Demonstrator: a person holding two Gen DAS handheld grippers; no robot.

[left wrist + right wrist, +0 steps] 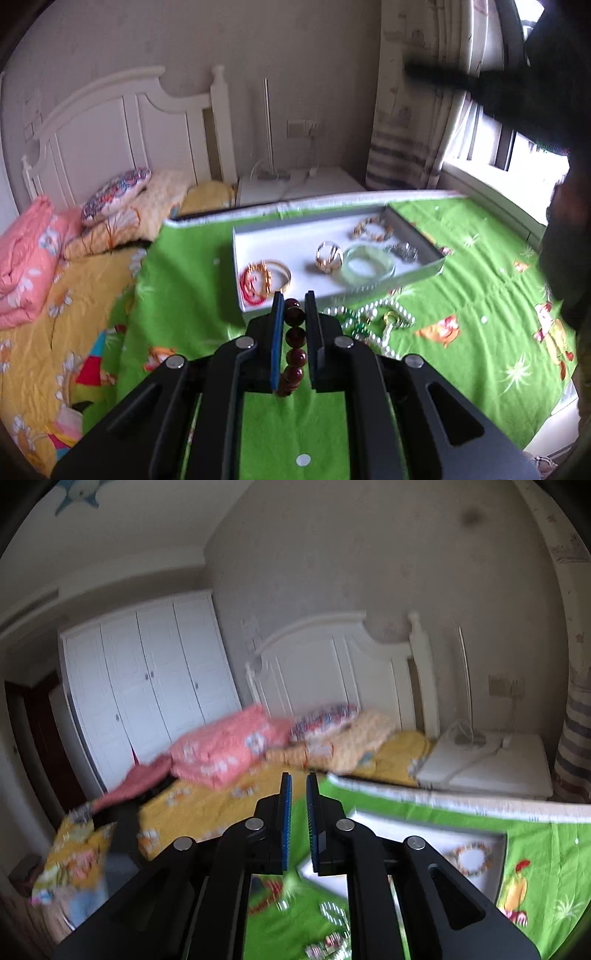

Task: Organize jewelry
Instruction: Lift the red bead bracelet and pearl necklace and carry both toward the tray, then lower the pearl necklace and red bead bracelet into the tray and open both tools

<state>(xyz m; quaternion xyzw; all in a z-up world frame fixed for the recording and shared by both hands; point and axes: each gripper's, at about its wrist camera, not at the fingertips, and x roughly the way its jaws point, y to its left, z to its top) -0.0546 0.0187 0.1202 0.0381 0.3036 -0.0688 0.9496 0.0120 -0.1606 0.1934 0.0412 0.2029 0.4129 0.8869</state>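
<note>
My left gripper is shut on a dark red bead bracelet and holds it above the green cloth, just in front of the white tray. The tray holds red and gold bangles, a clear ring-shaped piece, a pale green jade bangle, a silver piece and an amber bead bracelet. A pearl necklace with green beads lies on the cloth in front of the tray. My right gripper is nearly closed and empty, raised above the tray.
The green cartoon cloth covers a board on the bed. Pink and yellow bedding lies to the left. A white nightstand and headboard stand behind. A window is on the right. The right wrist view is blurred.
</note>
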